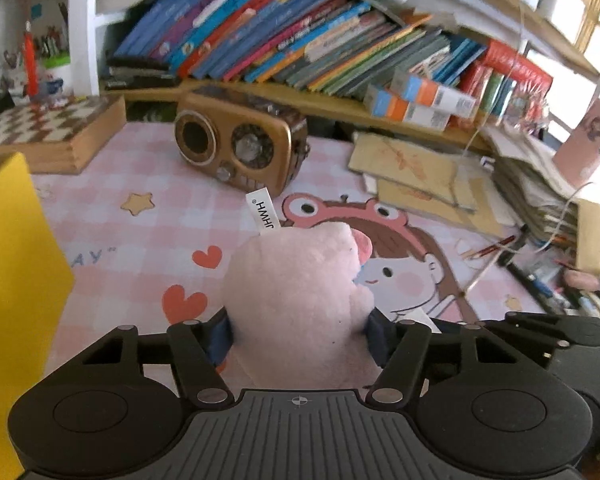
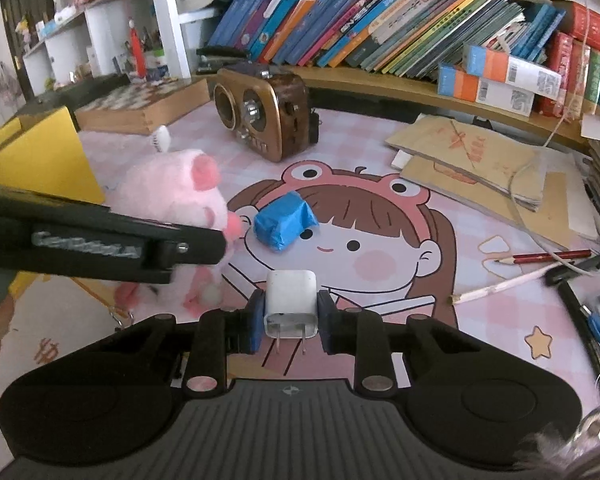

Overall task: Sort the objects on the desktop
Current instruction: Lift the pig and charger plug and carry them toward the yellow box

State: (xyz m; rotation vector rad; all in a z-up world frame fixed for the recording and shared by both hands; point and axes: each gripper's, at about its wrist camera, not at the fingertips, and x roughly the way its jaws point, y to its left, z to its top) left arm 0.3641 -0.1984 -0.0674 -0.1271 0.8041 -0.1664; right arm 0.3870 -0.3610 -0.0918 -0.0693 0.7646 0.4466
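Left wrist view: the left tool [image 1: 300,334] has its blue pads pressed into both sides of a pink plush toy [image 1: 296,280] standing near the middle of the counter [image 1: 140,216], beside a yellow box [image 1: 12,280] at the left edge. Right wrist view: the right tool [image 2: 290,320] pinches a white charger plug [image 2: 291,302], prongs toward the camera. Both pickups look under way; next, each likely needs lifting toward a sorting spot, perhaps the box.
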